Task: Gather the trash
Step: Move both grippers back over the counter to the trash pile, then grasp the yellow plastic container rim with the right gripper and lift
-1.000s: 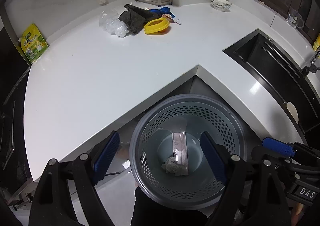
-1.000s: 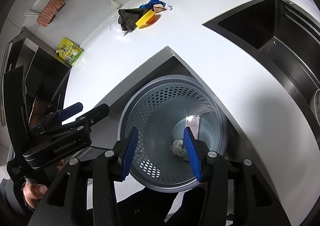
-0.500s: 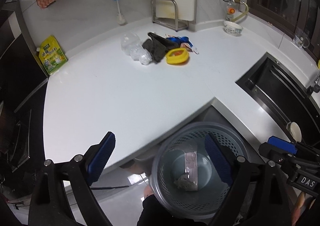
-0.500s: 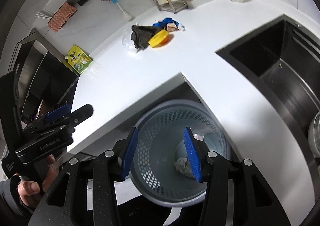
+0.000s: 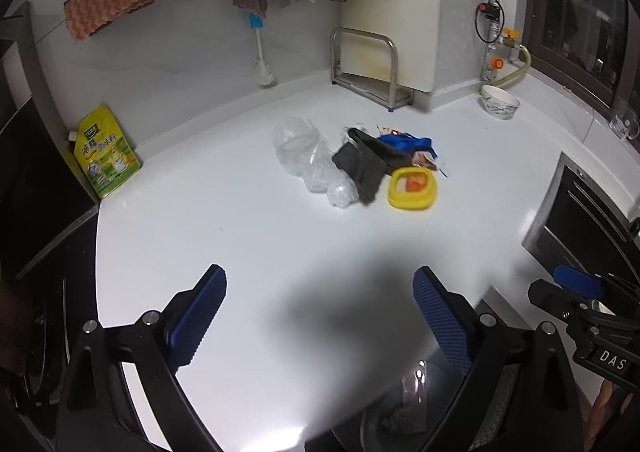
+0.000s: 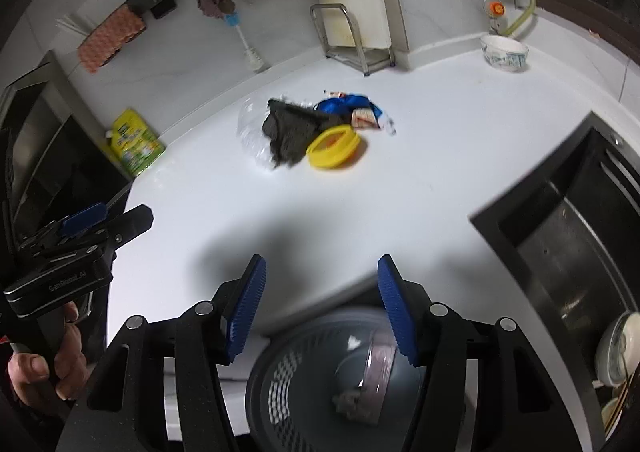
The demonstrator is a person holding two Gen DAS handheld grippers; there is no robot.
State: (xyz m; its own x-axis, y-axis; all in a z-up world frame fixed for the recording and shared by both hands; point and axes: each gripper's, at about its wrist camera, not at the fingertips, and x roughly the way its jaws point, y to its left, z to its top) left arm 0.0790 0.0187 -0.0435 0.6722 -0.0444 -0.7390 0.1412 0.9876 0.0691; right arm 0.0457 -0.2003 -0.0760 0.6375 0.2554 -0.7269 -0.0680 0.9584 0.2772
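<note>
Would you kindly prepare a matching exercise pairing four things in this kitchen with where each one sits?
Things:
1. yellow lid
2. green pouch
3. patterned bowl
4. orange cloth

Places:
A. hanging on the wall rail
B. leaning against the wall at the counter's left end
C. in the trash pile mid-counter, beside the dark rag
D. at the back of the counter below the gas valve

Pairs: 1-C, 2-B, 3-D, 4-A
</note>
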